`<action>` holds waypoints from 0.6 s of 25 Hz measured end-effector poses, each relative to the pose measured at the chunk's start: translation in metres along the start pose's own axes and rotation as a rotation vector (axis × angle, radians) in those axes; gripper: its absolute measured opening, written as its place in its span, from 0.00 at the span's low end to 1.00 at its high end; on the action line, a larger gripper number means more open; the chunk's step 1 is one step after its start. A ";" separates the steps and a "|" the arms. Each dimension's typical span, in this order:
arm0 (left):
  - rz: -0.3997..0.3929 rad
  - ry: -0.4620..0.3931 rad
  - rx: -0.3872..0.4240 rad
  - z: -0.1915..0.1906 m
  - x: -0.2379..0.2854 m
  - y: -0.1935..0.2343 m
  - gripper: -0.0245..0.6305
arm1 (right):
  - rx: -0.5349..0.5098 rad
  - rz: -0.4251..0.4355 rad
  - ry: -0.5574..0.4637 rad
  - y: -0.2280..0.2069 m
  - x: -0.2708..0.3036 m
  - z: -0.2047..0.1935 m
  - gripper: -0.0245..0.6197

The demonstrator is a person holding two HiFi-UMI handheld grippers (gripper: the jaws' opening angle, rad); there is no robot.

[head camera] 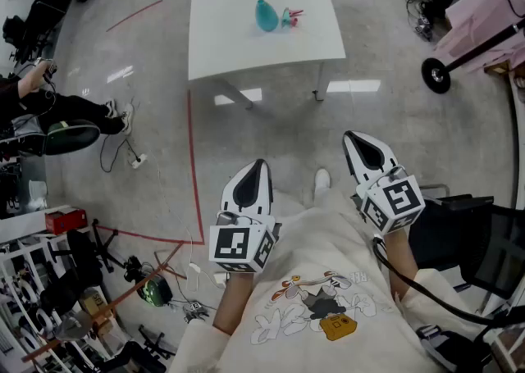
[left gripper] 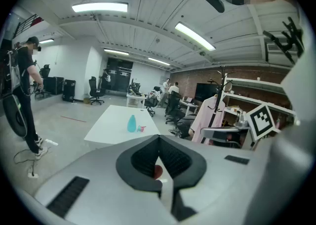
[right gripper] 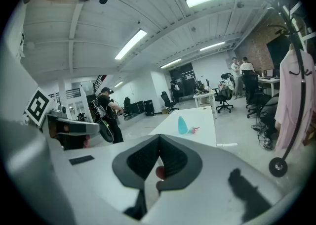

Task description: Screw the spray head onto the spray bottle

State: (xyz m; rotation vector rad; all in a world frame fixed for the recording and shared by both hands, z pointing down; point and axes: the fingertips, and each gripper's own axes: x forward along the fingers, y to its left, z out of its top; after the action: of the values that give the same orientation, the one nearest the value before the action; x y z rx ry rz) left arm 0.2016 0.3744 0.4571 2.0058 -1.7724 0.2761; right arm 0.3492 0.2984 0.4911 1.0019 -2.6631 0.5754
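Both grippers (head camera: 261, 165) (head camera: 350, 137): fingers (left gripper: 144, 157) together, empty

The head view looks steeply down onto the floor (head camera: 148, 117) and a far white table (head camera: 246, 43); both gripper views face forward, sharing that table and spray bottle (head camera: 267, 15)

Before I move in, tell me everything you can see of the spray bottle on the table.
The spray bottle is small and teal and looks like translucent plastic, with a rounded body tapering to a narrow neck. It stands upright near the middle of the white table, with no head on it. The pink spray head lies just beside it; whether they touch is too small to tell. Nothing else is near it.
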 end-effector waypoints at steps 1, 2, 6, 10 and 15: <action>0.007 -0.002 -0.018 -0.004 0.003 0.006 0.04 | -0.002 -0.008 0.005 -0.003 0.005 -0.001 0.04; 0.014 -0.003 -0.035 -0.008 0.006 0.012 0.05 | -0.004 -0.014 0.011 -0.004 0.010 -0.002 0.04; 0.017 0.020 -0.072 -0.018 0.024 0.025 0.04 | -0.031 -0.013 0.031 -0.010 0.022 0.000 0.04; 0.006 0.014 -0.061 0.003 0.082 0.040 0.04 | -0.012 -0.062 0.062 -0.055 0.051 0.005 0.04; -0.080 0.030 -0.079 0.028 0.166 0.075 0.05 | 0.001 -0.130 0.089 -0.093 0.111 0.024 0.04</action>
State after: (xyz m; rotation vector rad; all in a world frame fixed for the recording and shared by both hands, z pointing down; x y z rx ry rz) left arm 0.1505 0.2090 0.5189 2.0001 -1.6548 0.2068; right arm 0.3278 0.1602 0.5344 1.1129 -2.4985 0.5796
